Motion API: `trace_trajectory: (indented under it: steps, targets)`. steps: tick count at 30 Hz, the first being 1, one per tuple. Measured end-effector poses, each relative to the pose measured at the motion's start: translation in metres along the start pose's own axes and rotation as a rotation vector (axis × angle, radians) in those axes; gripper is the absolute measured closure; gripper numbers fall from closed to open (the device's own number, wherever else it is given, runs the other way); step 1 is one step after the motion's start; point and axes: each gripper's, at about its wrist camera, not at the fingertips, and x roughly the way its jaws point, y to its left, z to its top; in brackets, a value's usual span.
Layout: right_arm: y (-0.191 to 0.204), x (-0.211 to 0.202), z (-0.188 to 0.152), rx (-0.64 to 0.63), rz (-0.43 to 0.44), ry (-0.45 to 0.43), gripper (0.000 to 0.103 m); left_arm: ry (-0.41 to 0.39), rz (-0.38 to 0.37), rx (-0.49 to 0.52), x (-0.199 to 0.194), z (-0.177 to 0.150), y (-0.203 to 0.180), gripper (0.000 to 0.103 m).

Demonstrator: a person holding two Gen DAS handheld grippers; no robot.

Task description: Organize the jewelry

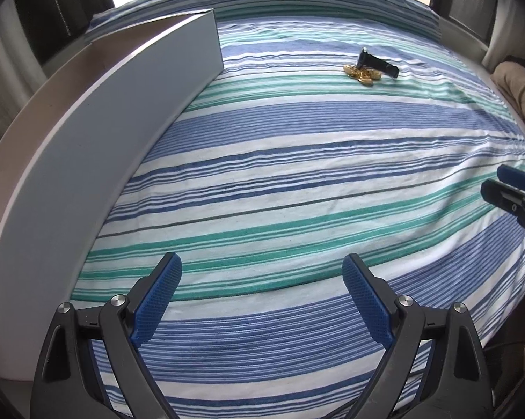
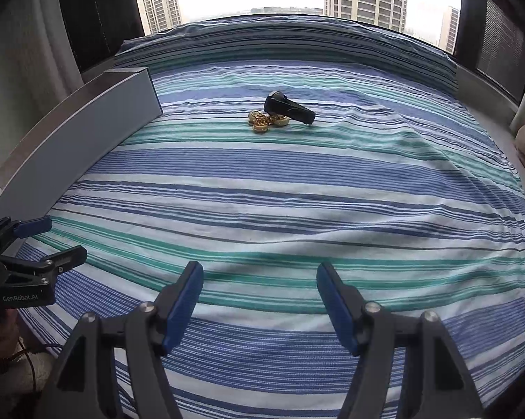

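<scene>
Tools first: your left tool (image 1: pixel 262 276) stands wide, its blue pads (image 1: pixel 157 300) spread well apart over the striped sheet (image 1: pixel 297 181) with nothing between them. Your right tool (image 2: pixel 260 286) is likewise wide and grips nothing, its blue pads (image 2: pixel 183 307) hovering low over the same sheet. Both tools sit at the near edge of the bed, side by side; each shows at the margin of the other's view, yours on the right poking in from the right edge of the left wrist view, yours on the left from the left edge of the right wrist view.

Farther out, well apart from both tools, the gold jewelry (image 2: pixel 267 120) lies in a small heap on the sheet. A black object (image 2: pixel 290 106) rests just behind it, touching or overlapping the heap; you cannot tell from either view what it is. To the left runs a long grey box (image 1: pixel 87 174), its open top facing up, standing along the bed's left side, near your left tool and apart from the jewelry.
</scene>
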Motion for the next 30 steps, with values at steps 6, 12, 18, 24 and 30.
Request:
trace_trajectory:
  steps: [6, 12, 18, 24, 30]
  targets:
    - [-0.054, 0.028, 0.072, 0.007, 0.109, 0.001, 0.034, 0.013, 0.05, -0.033, -0.006, -0.01, 0.021, 0.009]
    - [-0.083, 0.059, 0.158, -0.106, 0.055, -0.071, 0.034, 0.056, 0.069, -0.112, -0.004, -0.025, 0.049, 0.009]
    - [-0.029, 0.115, 0.183, -0.343, 0.086, 0.03, 0.039, 0.094, 0.061, -0.167, -0.002, -0.029, 0.066, 0.009]
    - [-0.014, 0.154, 0.178, -0.377, 0.074, 0.125, 0.081, 0.101, 0.062, -0.171, 0.001, -0.031, 0.072, 0.009]
    - [-0.011, 0.11, 0.161, -0.401, 0.035, 0.07, 0.103, 0.113, 0.051, -0.178, 0.011, -0.031, 0.071, 0.009]
